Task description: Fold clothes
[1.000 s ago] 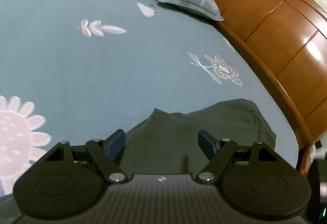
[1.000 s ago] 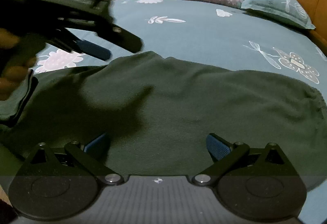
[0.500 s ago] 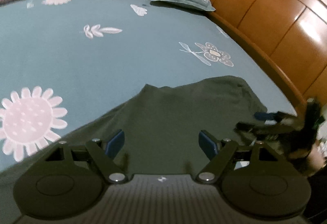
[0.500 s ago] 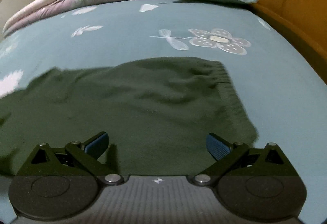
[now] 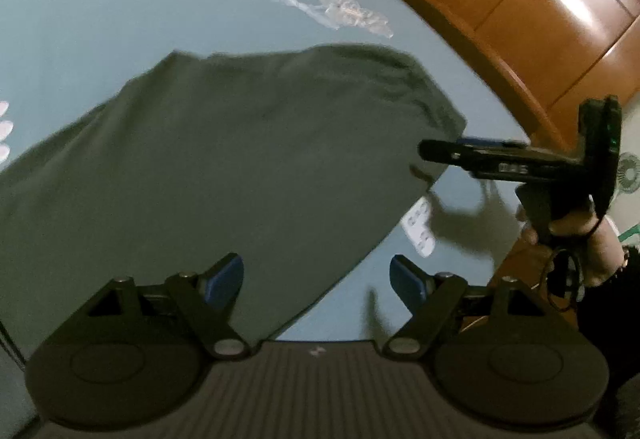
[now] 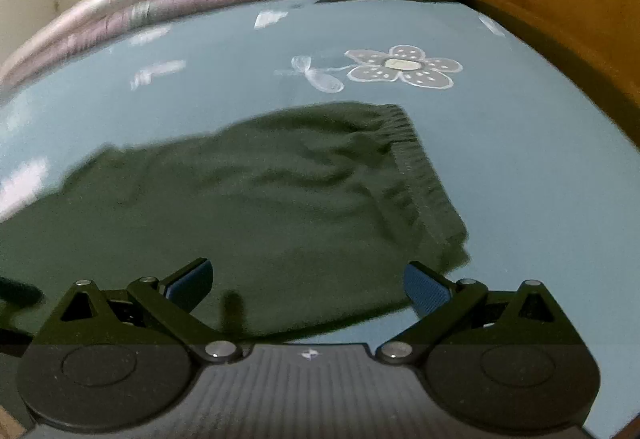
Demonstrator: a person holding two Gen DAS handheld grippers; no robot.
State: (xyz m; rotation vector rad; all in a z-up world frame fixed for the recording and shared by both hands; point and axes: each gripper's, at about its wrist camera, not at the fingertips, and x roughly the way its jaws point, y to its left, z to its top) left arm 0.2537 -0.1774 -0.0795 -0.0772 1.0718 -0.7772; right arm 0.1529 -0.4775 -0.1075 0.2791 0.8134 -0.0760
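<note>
Lying spread on the bed (image 6: 520, 167), the dark green garment (image 6: 256, 207) sat just ahead of both hand-held grippers, its ribbed waistband (image 6: 416, 175) toward the right hand-held gripper's (image 6: 308, 285) far right side. How far the folding had gone could not be settled from this — the cloth looked flat and long, perhaps a single layer, perhaps already doubled lengthwise, and no stacked edge showed clearly through the blur. The fabric looked soft, faintly rumpled near the waistband, smooth elsewhere. The right hand-held gripper hung released, fingers wide apart over the near hem beside the waistband corner. The left hand-held gripper (image 5: 318, 279) was likewise released, straddling the garment's near edge, gripping nothing — the cloth ran off to its left.
</note>
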